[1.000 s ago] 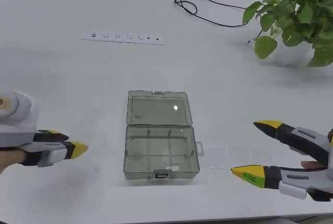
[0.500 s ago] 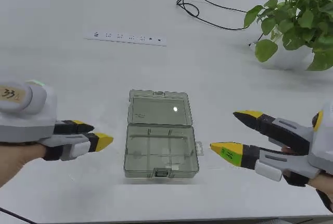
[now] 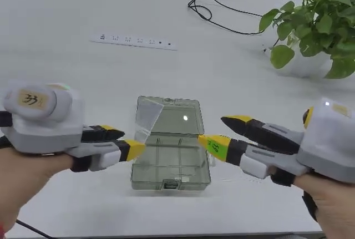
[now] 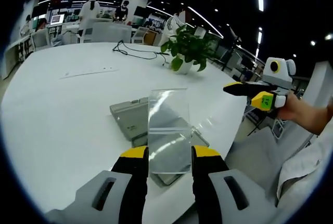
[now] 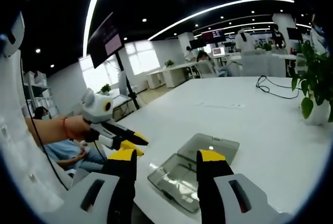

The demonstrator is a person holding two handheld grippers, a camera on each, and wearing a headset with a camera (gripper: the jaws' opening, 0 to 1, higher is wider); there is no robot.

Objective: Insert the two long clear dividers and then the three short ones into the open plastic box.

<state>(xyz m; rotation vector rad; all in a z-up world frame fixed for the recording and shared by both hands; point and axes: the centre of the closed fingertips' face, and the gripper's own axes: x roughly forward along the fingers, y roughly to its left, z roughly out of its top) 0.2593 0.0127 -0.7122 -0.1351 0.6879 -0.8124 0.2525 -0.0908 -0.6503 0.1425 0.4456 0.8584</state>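
Now, L gripper point(image 4: 167, 154) fingers point(image 4: 134, 154) clamped on clear divider point(image 4: 167, 125) over box point(image 3: 172, 164), R gripper point(image 5: 167, 155) fingers apart, empty

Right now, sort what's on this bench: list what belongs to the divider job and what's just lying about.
Job: open plastic box; clear divider, pinched in the left claw; right claw, open and empty.
Lying about: power strip; black cable; potted plant.
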